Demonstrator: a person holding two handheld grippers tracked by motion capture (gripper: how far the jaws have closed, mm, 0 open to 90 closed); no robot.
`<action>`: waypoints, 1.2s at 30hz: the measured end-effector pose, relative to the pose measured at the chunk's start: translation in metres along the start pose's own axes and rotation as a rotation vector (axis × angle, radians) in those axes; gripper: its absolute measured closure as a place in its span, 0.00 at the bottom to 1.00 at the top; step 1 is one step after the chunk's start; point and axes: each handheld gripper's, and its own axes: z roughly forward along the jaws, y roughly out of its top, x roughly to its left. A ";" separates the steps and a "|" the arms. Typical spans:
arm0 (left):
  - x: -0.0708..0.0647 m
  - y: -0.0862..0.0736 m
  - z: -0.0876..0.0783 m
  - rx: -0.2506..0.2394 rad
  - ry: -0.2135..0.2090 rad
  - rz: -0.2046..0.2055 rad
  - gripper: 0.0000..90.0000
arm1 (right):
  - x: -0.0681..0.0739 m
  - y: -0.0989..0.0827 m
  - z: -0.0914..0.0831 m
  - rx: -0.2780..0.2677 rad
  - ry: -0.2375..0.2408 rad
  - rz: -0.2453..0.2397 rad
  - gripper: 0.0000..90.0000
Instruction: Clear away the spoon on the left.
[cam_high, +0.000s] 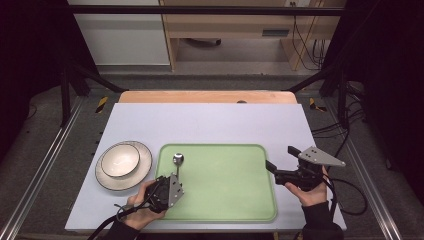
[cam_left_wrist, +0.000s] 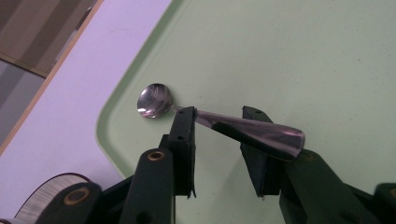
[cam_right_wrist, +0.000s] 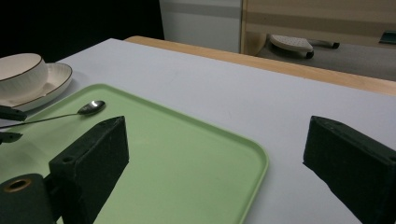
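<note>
A metal spoon (cam_high: 178, 159) lies on the green tray (cam_high: 225, 185) near its left edge, bowl towards the far side. My left gripper (cam_high: 176, 176) sits low over the spoon's handle. In the left gripper view the spoon (cam_left_wrist: 155, 100) runs slantwise across the gap of my left gripper (cam_left_wrist: 219, 114); the jaws stand apart, the handle touches the left jaw's tip and its wide end overlaps the right jaw. My right gripper (cam_high: 281, 157) hovers at the tray's right edge, wide open and empty. The right gripper view shows that gripper (cam_right_wrist: 217, 126), the spoon (cam_right_wrist: 91, 107) and the tray (cam_right_wrist: 187, 154).
A cream bowl (cam_high: 120, 160) stands on a matching plate (cam_high: 142, 172) just left of the tray on the pale table (cam_high: 210, 125). The bowl (cam_right_wrist: 21, 70) and the plate (cam_right_wrist: 58, 74) also appear in the right gripper view. The plate's rim (cam_left_wrist: 51, 191) is beside my left jaw.
</note>
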 end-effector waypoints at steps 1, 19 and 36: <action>0.000 0.000 0.000 0.001 -0.005 0.003 0.70 | 0.000 0.000 0.000 0.000 0.000 0.000 0.08; -0.001 -0.001 0.006 0.036 -0.063 0.006 0.44 | 0.000 0.000 0.000 0.002 -0.003 -0.001 0.07; -0.001 0.001 0.009 0.060 -0.122 -0.014 0.23 | 0.000 0.000 0.000 0.004 -0.005 0.001 0.06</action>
